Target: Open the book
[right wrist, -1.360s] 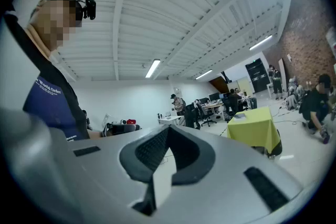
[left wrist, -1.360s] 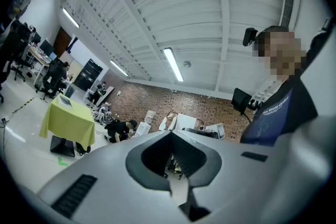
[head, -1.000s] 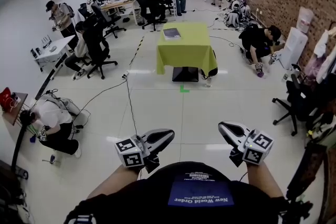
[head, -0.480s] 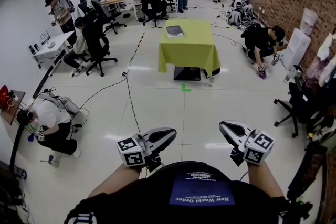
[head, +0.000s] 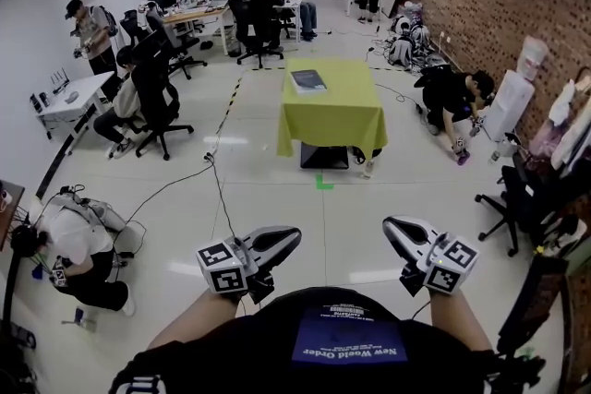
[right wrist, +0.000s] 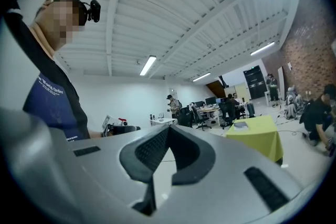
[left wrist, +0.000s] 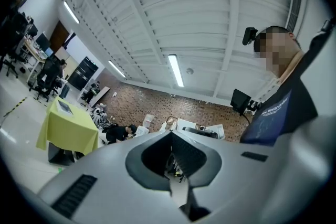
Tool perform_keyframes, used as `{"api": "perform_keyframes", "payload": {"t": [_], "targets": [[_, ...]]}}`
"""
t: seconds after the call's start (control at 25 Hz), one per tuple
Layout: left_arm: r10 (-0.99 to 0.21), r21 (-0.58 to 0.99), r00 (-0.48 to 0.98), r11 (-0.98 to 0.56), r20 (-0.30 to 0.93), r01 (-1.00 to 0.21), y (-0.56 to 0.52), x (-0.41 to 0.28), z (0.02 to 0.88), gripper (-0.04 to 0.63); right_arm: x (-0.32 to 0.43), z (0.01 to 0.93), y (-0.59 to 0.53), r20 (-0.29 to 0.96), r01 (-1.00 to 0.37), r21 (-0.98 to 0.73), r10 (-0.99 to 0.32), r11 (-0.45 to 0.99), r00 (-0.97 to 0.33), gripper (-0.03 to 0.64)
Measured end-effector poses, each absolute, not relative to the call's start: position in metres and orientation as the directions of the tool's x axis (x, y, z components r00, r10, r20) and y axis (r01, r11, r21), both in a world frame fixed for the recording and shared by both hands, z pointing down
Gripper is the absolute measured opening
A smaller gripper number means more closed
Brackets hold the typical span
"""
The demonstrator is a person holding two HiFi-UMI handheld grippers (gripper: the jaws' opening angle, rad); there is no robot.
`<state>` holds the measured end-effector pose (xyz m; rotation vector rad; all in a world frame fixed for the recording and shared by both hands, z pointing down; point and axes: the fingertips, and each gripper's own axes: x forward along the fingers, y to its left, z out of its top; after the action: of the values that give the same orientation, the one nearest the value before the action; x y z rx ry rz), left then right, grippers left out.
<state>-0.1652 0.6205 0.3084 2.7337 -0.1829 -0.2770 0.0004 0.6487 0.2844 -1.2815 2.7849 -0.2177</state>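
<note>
A closed dark book (head: 308, 80) lies near the far left corner of a table with a yellow-green cloth (head: 337, 115), well ahead of me across the floor. Both grippers are held low in front of my body, far from the table. The left gripper (head: 294, 236) has its jaws together with nothing in them. The right gripper (head: 390, 225) is likewise shut and empty. In the left gripper view the left gripper (left wrist: 171, 136) points past the table (left wrist: 71, 131) and the book (left wrist: 65, 107). The right gripper (right wrist: 168, 128) has the table (right wrist: 258, 136) at its right.
A person crouches on the floor at my left (head: 72, 240), another kneels right of the table (head: 454, 95). Cables (head: 217, 189) run over the floor. Office chairs (head: 152, 101) and desks stand at the left, a black chair (head: 517, 198) at the right. A green tape mark (head: 323, 183) lies before the table.
The table and book sit lower and larger in the head view: I have walked toward them. Both grippers came along, still shut and empty.
</note>
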Motion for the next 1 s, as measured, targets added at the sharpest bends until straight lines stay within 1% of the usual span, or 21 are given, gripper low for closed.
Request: {"api": "perform_keyframes", "payload": {"t": [0.24,0.44,0.56,0.76,1.0], "targets": [[-0.147,0.410,0.974,-0.910,-0.172,-0.064,0.562,-0.191,0.320,0.006,-0.027,0.294,0.595,0.017,-0.764,-0.164,-0.773,0.624,-0.635,-0.012],[-0.154,0.447,0.972,-0.892,-0.178,-0.059,0.523,-0.190,0.330,0.006,-0.024,0.297,0.554,0.043,-0.763,-0.176,-0.770,0.622,-0.637,-0.012],[-0.172,0.457,0.971,-0.886,-0.167,-0.079,0.498,-0.185,0.336,0.006,-0.018,0.304,0.525,0.051,-0.749,-0.193,-0.756,0.633,-0.652,-0.012],[-0.229,0.429,0.961,-0.892,-0.158,-0.142,0.449,-0.152,0.330,0.006,0.011,0.304,0.468,0.018,-0.693,-0.178,-0.702,0.698,-0.712,-0.012],[-0.339,0.405,0.922,-0.881,-0.185,-0.243,0.400,-0.085,0.307,0.006,0.073,0.289,0.400,0.043,-0.606,-0.100,-0.606,0.789,-0.795,-0.012]]}}
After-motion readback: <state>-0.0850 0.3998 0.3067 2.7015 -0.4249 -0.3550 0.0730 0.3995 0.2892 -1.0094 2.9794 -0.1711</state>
